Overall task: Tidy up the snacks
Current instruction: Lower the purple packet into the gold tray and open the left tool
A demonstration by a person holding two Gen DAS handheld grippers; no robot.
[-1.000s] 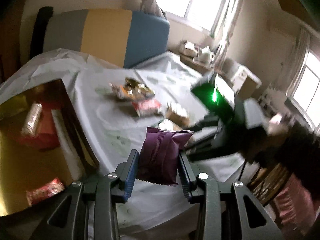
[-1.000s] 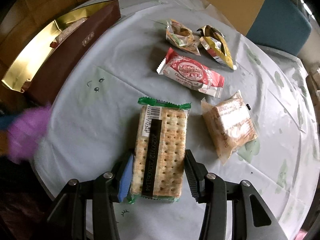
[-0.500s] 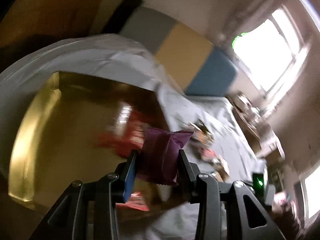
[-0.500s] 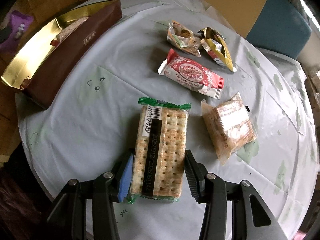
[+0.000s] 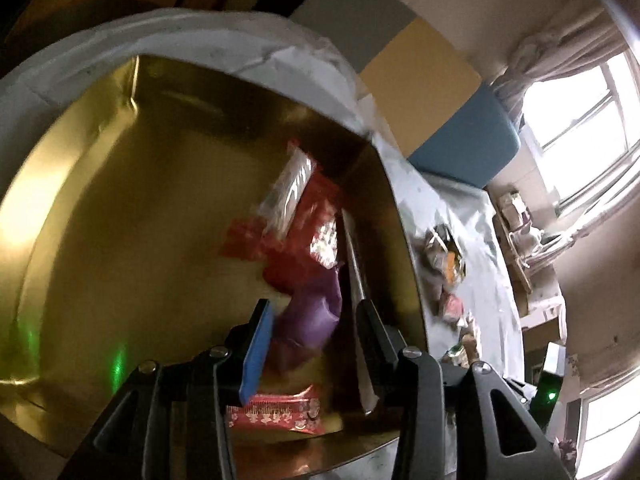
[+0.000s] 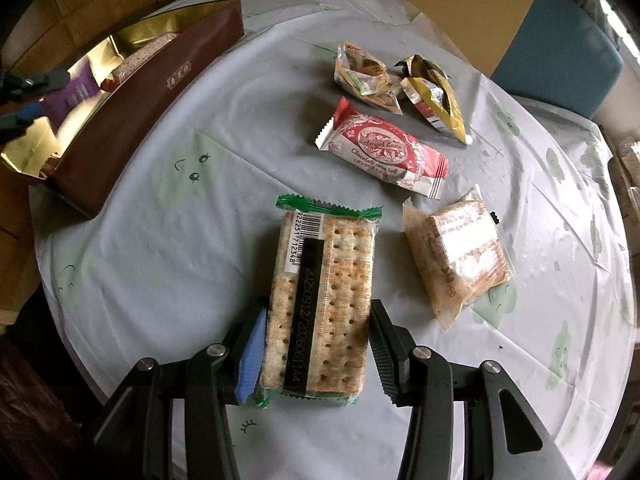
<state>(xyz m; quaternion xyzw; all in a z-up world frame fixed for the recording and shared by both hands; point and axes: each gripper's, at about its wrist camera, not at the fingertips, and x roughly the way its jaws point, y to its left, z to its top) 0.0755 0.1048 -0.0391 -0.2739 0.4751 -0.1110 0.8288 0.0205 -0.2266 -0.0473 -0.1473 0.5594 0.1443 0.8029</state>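
My left gripper [image 5: 312, 328] hangs over the gold-lined box [image 5: 100, 216], its jaws spread; the purple snack packet [image 5: 314, 312] sits blurred between and beyond them, apparently free of the pads. Red packets [image 5: 304, 232] and a pink bar [image 5: 276, 414] lie in the box. My right gripper [image 6: 316, 340] is shut on the cracker pack [image 6: 324, 304], which rests on the table. The box [image 6: 132, 104], the purple packet [image 6: 70, 94] and the left gripper's fingers [image 6: 24, 114] show at the far left of the right wrist view.
On the pale tablecloth [image 6: 200, 240] lie a red chocolate roll packet [image 6: 384, 150], a biscuit packet [image 6: 460, 248], and clear [image 6: 364, 74] and yellow [image 6: 434, 96] wrappers. A blue and yellow chair back [image 6: 520, 28] stands behind the round table.
My left gripper swung from above the table to over the gold box, and its jaws opened around the purple packet. My right gripper stayed shut on the cracker pack without moving.
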